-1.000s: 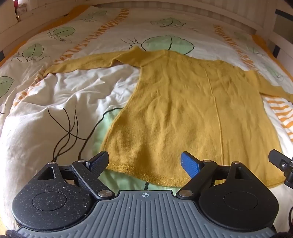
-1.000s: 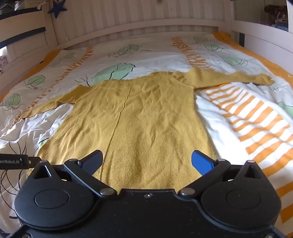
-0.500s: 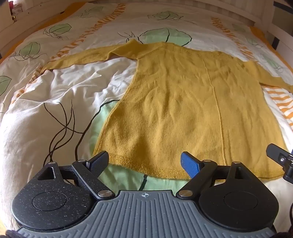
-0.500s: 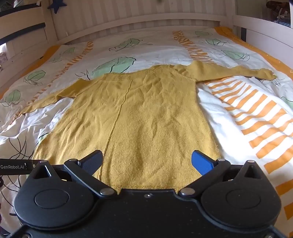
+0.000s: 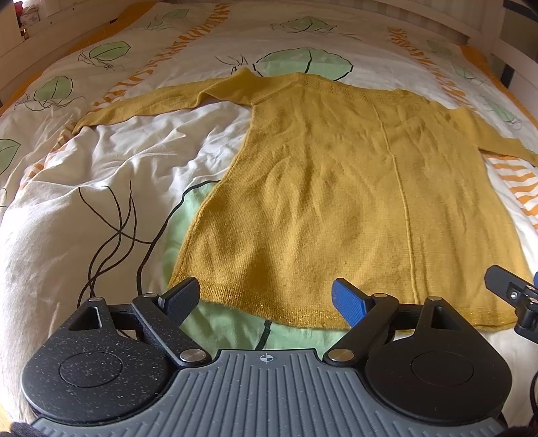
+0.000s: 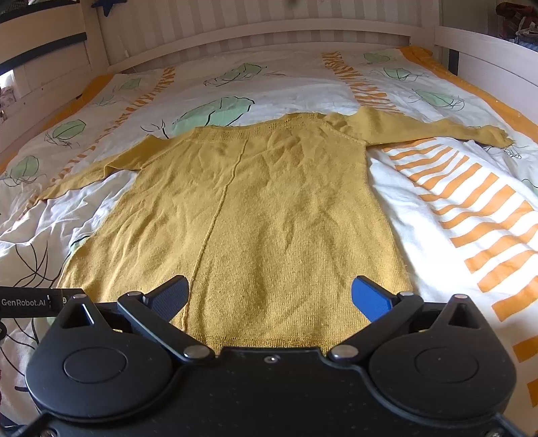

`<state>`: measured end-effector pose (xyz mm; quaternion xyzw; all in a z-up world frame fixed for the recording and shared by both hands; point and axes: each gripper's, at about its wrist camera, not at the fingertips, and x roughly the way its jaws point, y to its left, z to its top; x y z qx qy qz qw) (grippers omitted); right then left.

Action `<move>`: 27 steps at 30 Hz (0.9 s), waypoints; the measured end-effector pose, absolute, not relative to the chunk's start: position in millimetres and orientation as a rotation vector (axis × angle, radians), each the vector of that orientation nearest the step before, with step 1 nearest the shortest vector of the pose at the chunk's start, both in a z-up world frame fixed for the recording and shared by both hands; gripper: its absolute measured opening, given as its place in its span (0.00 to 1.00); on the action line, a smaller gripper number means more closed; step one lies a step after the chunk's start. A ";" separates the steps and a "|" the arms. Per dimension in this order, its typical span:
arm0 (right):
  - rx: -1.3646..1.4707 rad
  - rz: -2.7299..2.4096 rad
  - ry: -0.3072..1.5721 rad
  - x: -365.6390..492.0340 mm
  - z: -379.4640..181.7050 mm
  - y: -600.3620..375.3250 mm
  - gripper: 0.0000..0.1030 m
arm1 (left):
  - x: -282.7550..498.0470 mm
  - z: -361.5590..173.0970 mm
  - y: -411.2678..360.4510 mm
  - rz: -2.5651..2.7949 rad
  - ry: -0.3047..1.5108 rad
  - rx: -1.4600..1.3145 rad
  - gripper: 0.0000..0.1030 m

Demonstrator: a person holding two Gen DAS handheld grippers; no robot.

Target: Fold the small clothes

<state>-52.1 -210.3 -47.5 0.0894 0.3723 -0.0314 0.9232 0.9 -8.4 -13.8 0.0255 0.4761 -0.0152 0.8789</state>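
Both claws had drawn back toward the hem since the earlier frames, so the sweater sat a little farther ahead of each. Under everything lay the duvet [image 6: 454, 208], white with green leaves and orange stripes, inside a pale bed frame [image 6: 255, 32]. Flat on it, ahead of both claws, lay the yellow sweater [image 5: 336, 188], sleeves spread to either side, its hem nearest the fingers. Above the hem's left corner hung the left claw [image 5: 265, 297], spread wide and holding nothing. Over the hem's right part hung the right claw [image 6: 269, 295], equally wide and empty.
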 end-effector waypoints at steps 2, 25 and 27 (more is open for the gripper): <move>0.181 -0.064 0.766 -51.5 -47.6 -210.0 0.99 | 1.6 -14.5 -8.2 -0.031 0.995 0.053 0.83; 0.192 -0.046 0.798 -47.7 -55.3 -207.3 0.99 | 3.0 -21.1 -9.9 -0.022 1.012 0.062 0.83; 0.193 -0.044 0.800 -47.4 -55.9 -206.7 0.99 | 3.1 -21.4 -9.9 -0.023 1.013 0.062 0.83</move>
